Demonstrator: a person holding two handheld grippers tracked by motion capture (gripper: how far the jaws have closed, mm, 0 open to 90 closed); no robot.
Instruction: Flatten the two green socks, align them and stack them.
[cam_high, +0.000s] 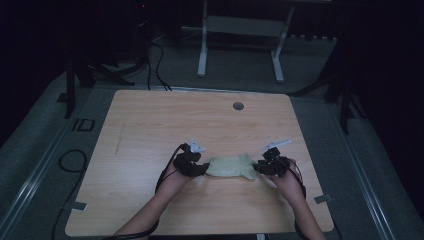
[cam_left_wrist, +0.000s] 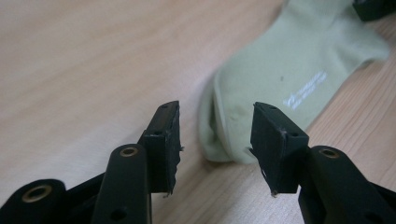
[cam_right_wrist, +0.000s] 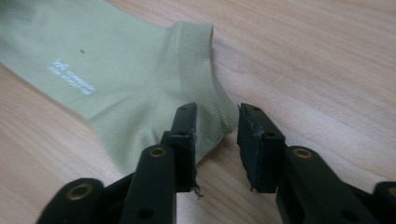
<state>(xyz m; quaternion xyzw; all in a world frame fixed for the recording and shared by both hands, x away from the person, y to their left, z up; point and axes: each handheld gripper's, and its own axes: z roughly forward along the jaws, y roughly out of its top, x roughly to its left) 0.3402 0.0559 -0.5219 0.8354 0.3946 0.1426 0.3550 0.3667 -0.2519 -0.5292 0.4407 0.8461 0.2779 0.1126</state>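
A pale green sock (cam_high: 231, 166) lies flat on the wooden table (cam_high: 150, 125), near its front middle, with small white print on it. My left gripper (cam_high: 202, 169) sits at the sock's left end. In the left gripper view its jaws stand apart around that end of the sock (cam_left_wrist: 289, 60), pads clear of the fabric, so the left gripper (cam_left_wrist: 217, 116) is open. My right gripper (cam_high: 259, 167) is at the sock's right end. In the right gripper view the ribbed cuff of the sock (cam_right_wrist: 121, 70) lies between the parted jaws of the right gripper (cam_right_wrist: 217, 114), untouched by the pads.
A round grommet hole (cam_high: 238, 106) sits near the table's far edge. Behind the table stands a white metal frame (cam_high: 240, 30) on a grey floor. Black cables (cam_high: 70, 160) lie on the floor at the left. Bare wood surrounds the sock on all sides.
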